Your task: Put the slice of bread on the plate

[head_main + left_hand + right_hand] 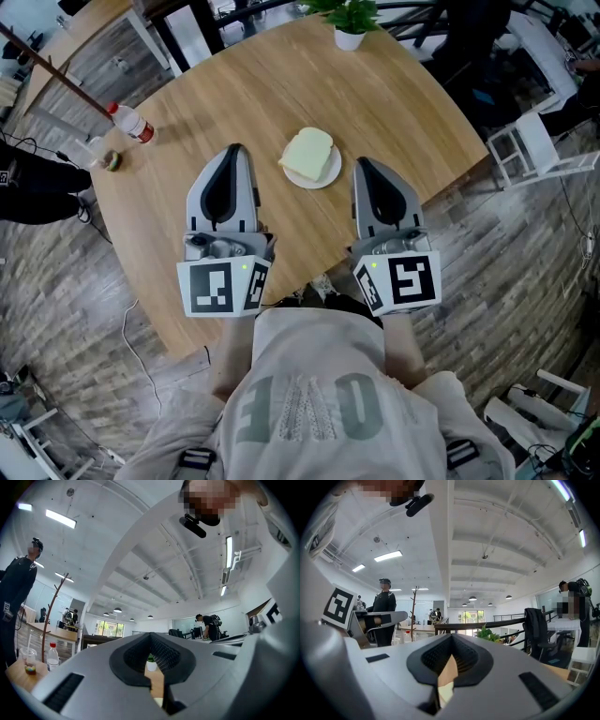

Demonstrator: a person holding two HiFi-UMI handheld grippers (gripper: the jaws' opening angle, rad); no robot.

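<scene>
A pale slice of bread [309,153] lies on a small white plate [322,177] near the middle of the round wooden table [403,112]. My left gripper [234,151] rests on the table just left of the plate, shut, with nothing in it. To the plate's right lies my right gripper [363,165], also shut and empty. Both point away from me, past the plate's sides. In the left gripper view the shut jaws [151,637] fill the lower picture; in the right gripper view the jaws [451,638] meet the same way.
A water bottle with a red cap [132,123] and a plastic cup [97,153] stand at the table's left edge. A potted plant [349,19] sits at the far edge. A white chair [532,150] stands to the right; a person in black [33,187] is at the left.
</scene>
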